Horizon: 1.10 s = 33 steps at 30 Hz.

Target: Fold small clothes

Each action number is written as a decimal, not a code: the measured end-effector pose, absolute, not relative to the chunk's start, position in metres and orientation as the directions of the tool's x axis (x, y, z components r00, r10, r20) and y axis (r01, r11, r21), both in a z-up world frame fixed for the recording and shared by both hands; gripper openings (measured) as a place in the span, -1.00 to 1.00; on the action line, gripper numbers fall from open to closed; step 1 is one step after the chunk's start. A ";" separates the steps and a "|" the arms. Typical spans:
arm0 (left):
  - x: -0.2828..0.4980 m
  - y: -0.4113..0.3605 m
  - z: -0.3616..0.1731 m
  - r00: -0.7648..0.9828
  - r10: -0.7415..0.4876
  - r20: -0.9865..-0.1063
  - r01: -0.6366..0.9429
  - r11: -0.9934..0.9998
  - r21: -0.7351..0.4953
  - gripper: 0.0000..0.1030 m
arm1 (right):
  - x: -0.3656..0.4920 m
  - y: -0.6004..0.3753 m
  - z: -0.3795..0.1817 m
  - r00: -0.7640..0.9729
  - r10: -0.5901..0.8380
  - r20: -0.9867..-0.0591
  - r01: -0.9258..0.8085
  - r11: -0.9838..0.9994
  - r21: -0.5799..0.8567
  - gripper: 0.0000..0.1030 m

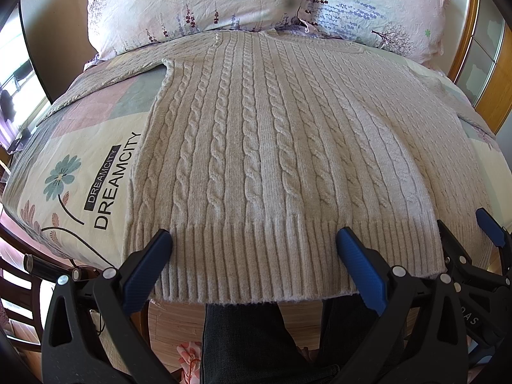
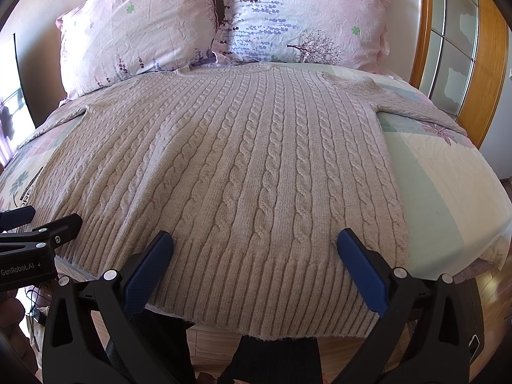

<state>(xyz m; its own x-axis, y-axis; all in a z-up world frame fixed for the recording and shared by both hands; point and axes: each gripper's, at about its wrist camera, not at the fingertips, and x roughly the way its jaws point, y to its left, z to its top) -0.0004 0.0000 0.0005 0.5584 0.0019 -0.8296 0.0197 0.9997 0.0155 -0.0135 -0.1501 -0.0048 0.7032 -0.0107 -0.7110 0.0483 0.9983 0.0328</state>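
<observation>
A beige cable-knit sweater (image 1: 272, 147) lies flat on the bed, neck toward the pillows, ribbed hem hanging slightly over the near edge. It also fills the right wrist view (image 2: 249, 166), with sleeves spread out to both sides. My left gripper (image 1: 254, 240) is open, its blue-padded fingers wide apart over the left part of the hem. My right gripper (image 2: 254, 240) is open over the right part of the hem. The right gripper also shows at the right edge of the left wrist view (image 1: 464, 227); the left gripper shows at the left edge of the right wrist view (image 2: 48, 217).
Two floral pillows (image 2: 144, 32) (image 2: 304, 12) stand at the head of the bed. The printed bedsheet (image 1: 80, 176) shows on both sides of the sweater. A wooden door frame (image 2: 489, 64) is at right. Dark trousers (image 1: 249, 345) and wooden floor are below the bed edge.
</observation>
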 end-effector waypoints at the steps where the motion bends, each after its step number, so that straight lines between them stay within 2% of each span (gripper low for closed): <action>1: 0.000 0.000 0.001 0.559 0.002 -0.829 0.020 1.000 0.016 0.97 | -0.014 -0.150 -0.005 0.703 -0.011 -0.711 0.048 0.998 0.033 0.97; 10: 0.000 0.000 0.001 0.558 0.003 -0.830 0.022 1.000 0.018 0.97 | -0.014 -0.149 -0.005 0.703 -0.008 -0.711 0.044 0.998 0.032 0.97; 14: 0.002 0.003 0.000 0.548 -0.016 -0.836 0.052 0.999 0.015 0.97 | -0.001 -0.173 0.001 0.713 0.031 -0.700 0.035 0.996 0.080 0.97; 17: 0.011 0.007 0.005 0.518 -0.043 -0.854 0.099 0.995 0.011 0.97 | 0.012 -0.237 0.032 0.778 -0.031 -0.628 0.154 0.978 0.143 0.97; 20: 0.027 0.033 0.021 0.579 0.012 -0.815 0.017 0.999 0.027 0.97 | 0.035 -0.329 0.054 0.810 -0.110 -0.576 0.317 0.909 0.272 0.97; 22: 0.046 0.064 0.032 0.593 0.021 -0.805 -0.050 0.999 -0.011 0.97 | 0.055 -0.391 0.056 0.796 -0.144 -0.588 0.413 0.840 0.352 0.97; 24: 0.067 0.096 0.036 0.579 -0.054 -0.814 -0.080 0.989 -0.122 0.97 | 0.078 -0.457 0.050 0.759 -0.183 -0.625 0.524 0.741 0.420 0.67; 25: 0.077 0.114 0.037 0.567 -0.100 -0.818 -0.105 0.976 -0.192 0.97 | 0.085 -0.484 0.046 0.743 -0.188 -0.642 0.566 0.690 0.452 0.36; 26: 0.085 0.134 0.037 0.574 -0.156 -0.804 -0.144 0.947 -0.287 0.97 | 0.092 -0.511 0.039 0.729 -0.187 -0.659 0.606 0.624 0.494 0.14; 28: 0.095 0.165 0.037 0.614 -0.210 -0.761 -0.202 0.890 -0.409 0.97 | 0.101 -0.554 0.024 0.709 -0.182 -0.682 0.662 0.506 0.553 0.06; 29: 0.100 0.178 0.037 0.633 -0.193 -0.750 -0.224 0.882 -0.415 0.97 | 0.106 -0.571 0.016 0.694 -0.184 -0.696 0.686 0.463 0.562 -0.03; 33: 0.122 0.200 0.039 0.700 -0.037 -0.714 -0.243 0.927 -0.287 0.97 | 0.120 -0.608 -0.012 0.666 -0.139 -0.733 0.726 0.344 0.595 -0.14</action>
